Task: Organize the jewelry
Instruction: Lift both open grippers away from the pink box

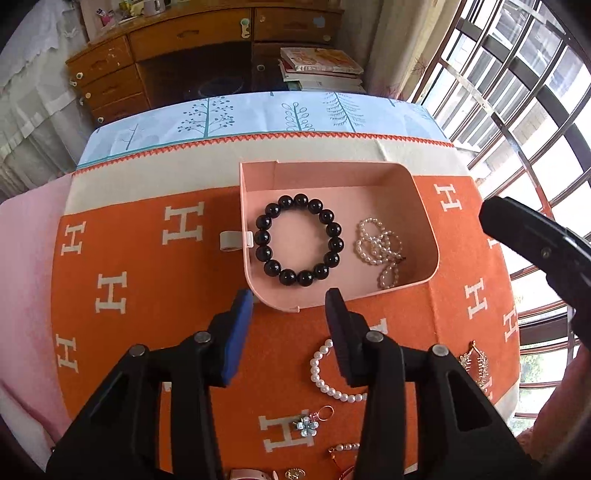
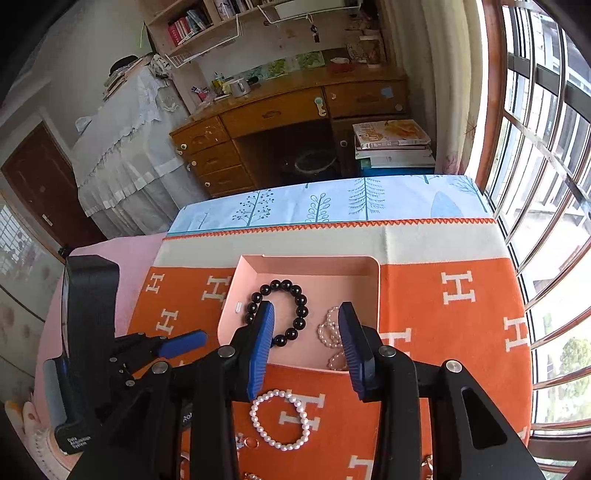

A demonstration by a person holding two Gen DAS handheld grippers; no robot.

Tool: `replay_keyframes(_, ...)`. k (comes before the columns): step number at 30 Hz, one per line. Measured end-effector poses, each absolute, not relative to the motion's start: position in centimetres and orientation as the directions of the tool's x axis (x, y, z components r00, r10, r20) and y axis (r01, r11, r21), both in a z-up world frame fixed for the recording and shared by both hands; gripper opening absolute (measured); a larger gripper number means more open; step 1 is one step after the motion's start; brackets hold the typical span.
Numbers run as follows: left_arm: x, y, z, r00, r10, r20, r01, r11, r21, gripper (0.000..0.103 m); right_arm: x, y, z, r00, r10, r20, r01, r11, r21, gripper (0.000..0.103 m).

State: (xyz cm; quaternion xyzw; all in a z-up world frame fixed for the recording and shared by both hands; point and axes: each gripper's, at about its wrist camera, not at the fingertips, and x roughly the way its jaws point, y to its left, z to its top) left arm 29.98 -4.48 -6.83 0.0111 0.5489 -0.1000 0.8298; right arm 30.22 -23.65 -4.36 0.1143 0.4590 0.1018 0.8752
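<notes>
Glossy black bead bracelet (image 1: 300,245) in a matt pink plastic tray (image 1: 424,206); woolly orange cloth (image 1: 147,280) beneath the gripper.

Orange blanket (image 1: 155,280) carries pink tray (image 1: 332,177), jewelry

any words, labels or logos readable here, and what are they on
"H": white letters repeated across the orange blanket.
"Data", with smaller lines under it too blurred to read: label on the left hand-held gripper.
Book covers on the stack and spines on the shelf: too small to read.
</notes>
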Motion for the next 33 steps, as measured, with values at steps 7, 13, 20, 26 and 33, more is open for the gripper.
replay_keyframes(7, 26.1, -2.9, -4.0, 0.455, -0.191, -0.870, 0.201, 0.973, -0.109, 0.038, 26.3, -24.2, -3.6, 0.591, 0.306, -0.746, -0.077, 0.942, 0.326, 0.038)
replay_keyframes(13, 22.8, -2.4, -2.4, 0.504, -0.210, -0.838, 0.256, 0.963, -0.087, 0.038, 22.7, -25.1, -3.0, 0.633, 0.286, -0.720, -0.091, 0.950, 0.297, 0.041)
replay_keyframes(20, 18.9, -1.8, -0.3, 0.516, -0.261, -0.816, 0.315, 0.944, -0.103, 0.039, 18.6, -27.3, -2.6, 0.636, 0.287, -0.716, -0.080, 0.948, 0.309, 0.078)
replay_keyframes(26, 15.8, -3.2, 0.1, 0.544, -0.273, -0.793, 0.363, 0.929, -0.070, 0.049, 14.2, -29.1, -2.3, 0.650, 0.290, -0.703, -0.104, 0.949, 0.296, 0.078)
replay_keyframes(33, 14.1, -5.6, -1.7, 0.513, -0.316, -0.798, 0.403, 0.909, -0.101, 0.049, 9.6, -31.5, -4.1, 0.619, 0.297, -0.727, -0.082, 0.945, 0.316, 0.078)
